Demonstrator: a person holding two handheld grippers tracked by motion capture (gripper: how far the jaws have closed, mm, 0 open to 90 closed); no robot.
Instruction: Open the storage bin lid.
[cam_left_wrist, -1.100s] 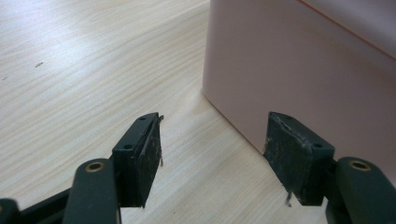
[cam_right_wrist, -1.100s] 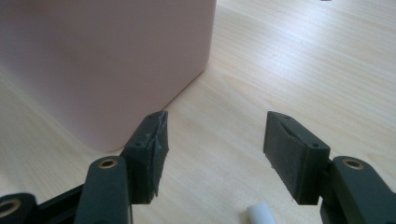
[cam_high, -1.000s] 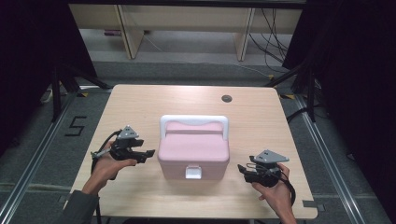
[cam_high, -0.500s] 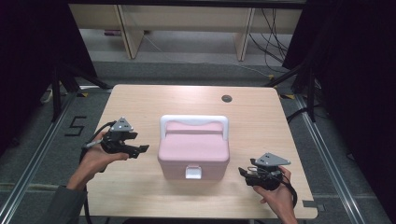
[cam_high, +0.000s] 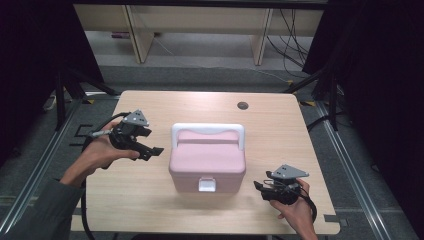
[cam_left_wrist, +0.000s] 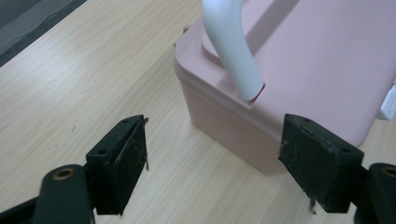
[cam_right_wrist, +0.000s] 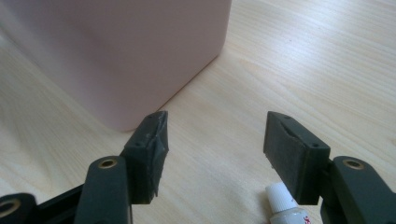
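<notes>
A closed pink storage box (cam_high: 207, 162) with a white carry handle (cam_high: 207, 128) sits mid-bench as the left gripper (cam_high: 150, 148), fingers wide and empty, nears its left side, apparently to lift the handle, the right gripper (cam_high: 260, 187), also open, waiting near the front edge.

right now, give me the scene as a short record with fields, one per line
surface: wooden table
main object: pink box with a white handle, lid shut, white latch at the front
left gripper: jaws open, beside the box's left side, pointed at the handle's end, not touching
right gripper: jaws open, near the box's front right corner, low over the table
small item: white tube with a cap, seen in the right gripper view by one jaw
other: dark round spot near the table's far edge
</notes>
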